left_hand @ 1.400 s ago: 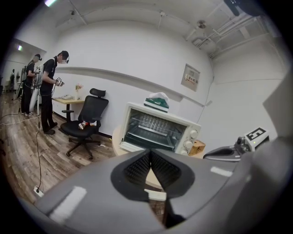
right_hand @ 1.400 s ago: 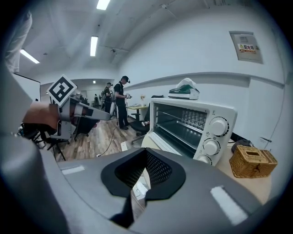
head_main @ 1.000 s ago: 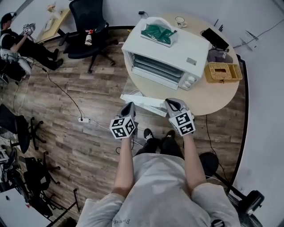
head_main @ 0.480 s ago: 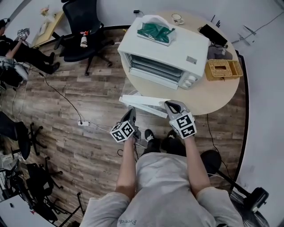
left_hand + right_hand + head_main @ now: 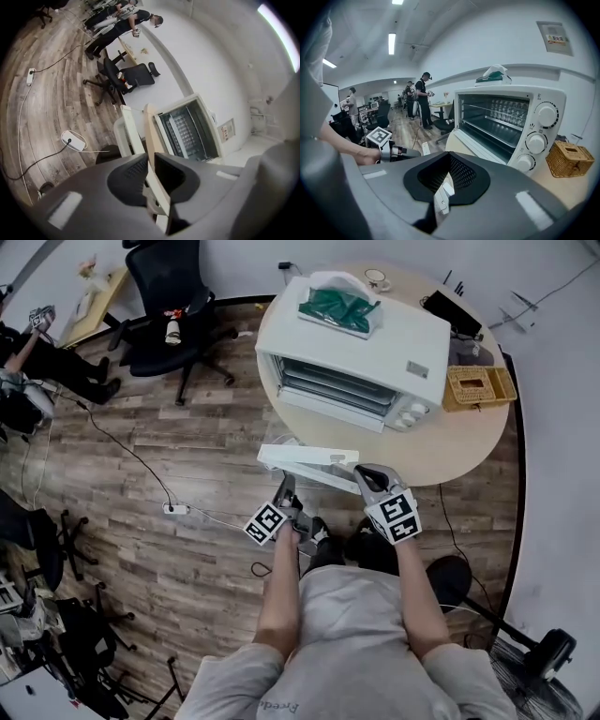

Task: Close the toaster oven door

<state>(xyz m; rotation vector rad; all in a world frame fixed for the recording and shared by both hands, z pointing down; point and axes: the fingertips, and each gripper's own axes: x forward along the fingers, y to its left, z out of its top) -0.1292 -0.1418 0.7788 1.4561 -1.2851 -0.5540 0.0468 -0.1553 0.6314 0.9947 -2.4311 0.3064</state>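
Round surface (image 5: 469,442) carries the toaster oven (image 5: 366,343), door (image 5: 309,457) folded open. Left tongs (image 5: 287,491), nearly together, have dropped to its front edge, seemingly to lift it; right tongs (image 5: 367,474) closed, empty.

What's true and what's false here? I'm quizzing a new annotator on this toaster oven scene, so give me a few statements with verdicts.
1. The door of the toaster oven is shut. False: it is folded down open, and the rack inside shows.
2. A green packet lies on top of the oven. True.
3. In the head view, the wicker basket stands left of the oven. False: it stands to the right, at the end with the knobs.
4. The oven front carries three knobs. True.
5. The right gripper has its jaws wide apart. False: they are together, with nothing between them.
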